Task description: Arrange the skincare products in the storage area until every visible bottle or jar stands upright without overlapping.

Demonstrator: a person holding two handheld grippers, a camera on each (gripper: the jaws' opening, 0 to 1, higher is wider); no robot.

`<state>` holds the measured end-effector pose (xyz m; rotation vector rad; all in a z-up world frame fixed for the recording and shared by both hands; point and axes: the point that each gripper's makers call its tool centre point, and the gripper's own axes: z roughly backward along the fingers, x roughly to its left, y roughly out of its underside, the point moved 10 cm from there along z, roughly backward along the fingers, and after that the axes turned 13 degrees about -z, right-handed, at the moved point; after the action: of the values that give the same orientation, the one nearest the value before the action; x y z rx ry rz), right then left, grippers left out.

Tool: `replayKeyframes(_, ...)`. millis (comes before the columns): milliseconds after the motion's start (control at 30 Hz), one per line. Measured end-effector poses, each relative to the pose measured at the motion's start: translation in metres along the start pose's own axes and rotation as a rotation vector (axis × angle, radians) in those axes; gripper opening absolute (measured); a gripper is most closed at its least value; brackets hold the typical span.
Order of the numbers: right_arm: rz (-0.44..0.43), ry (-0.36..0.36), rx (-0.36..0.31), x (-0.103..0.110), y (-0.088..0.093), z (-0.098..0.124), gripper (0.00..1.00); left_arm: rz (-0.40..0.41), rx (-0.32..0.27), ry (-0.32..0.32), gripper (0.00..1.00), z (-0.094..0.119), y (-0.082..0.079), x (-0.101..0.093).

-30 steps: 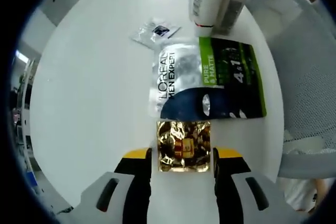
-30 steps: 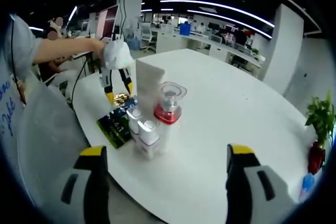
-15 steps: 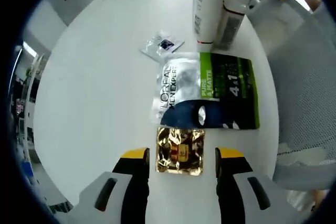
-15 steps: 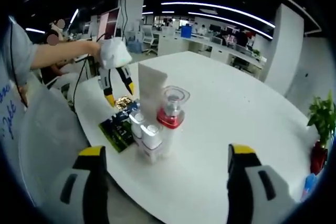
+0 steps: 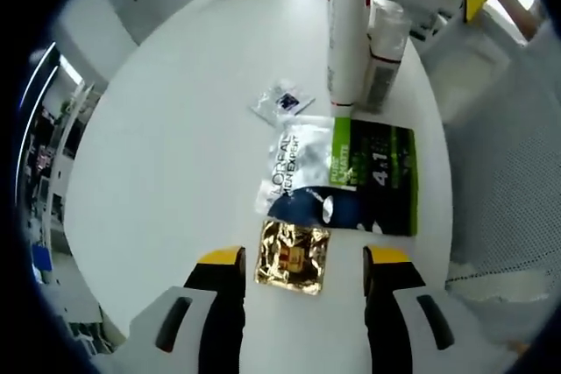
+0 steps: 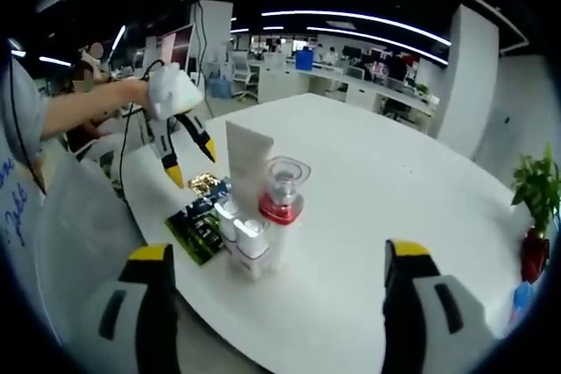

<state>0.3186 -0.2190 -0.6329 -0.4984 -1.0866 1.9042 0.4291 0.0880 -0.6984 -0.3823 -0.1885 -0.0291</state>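
Observation:
In the left gripper view my left gripper (image 5: 302,264) is open above the white table (image 5: 166,146), its jaws either side of a gold foil sachet (image 5: 292,257) lying flat below. Beyond it lie a L'Oreal Men Expert sachet (image 5: 346,177) and a small clear sachet (image 5: 282,101). A tall white tube (image 5: 346,28) and a clear-capped bottle (image 5: 384,50) stand upright behind. In the right gripper view my right gripper (image 6: 276,295) is open and empty, short of the upright cluster: white tube (image 6: 248,157), red-collared bottle (image 6: 280,208), small white bottles (image 6: 241,236). The left gripper (image 6: 188,153) hovers above the sachets (image 6: 202,221).
The round table's edge (image 5: 443,120) runs close beside the sachets, with a mesh chair (image 5: 504,172) beyond it. A potted plant (image 6: 530,208) stands at the table's far side. Desks and a person's arm (image 6: 88,107) lie behind.
My left gripper has risen and drawn back from the gold sachet, which lies on the table. The right gripper has hardly moved.

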Motion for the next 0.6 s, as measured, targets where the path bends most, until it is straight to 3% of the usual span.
replayKeyframes(267, -0.011, 0.004, 0.004, 0.002, 0.002, 0.000, 1.00, 0.052, -0.036, -0.050, 0.63, 0.010, -0.003, -0.007)
replayKeyframes(600, -0.014, 0.002, 0.003, 0.005, 0.004, 0.002, 1.00, 0.087, -0.090, -0.109, 0.70, 0.023, -0.011, -0.021)
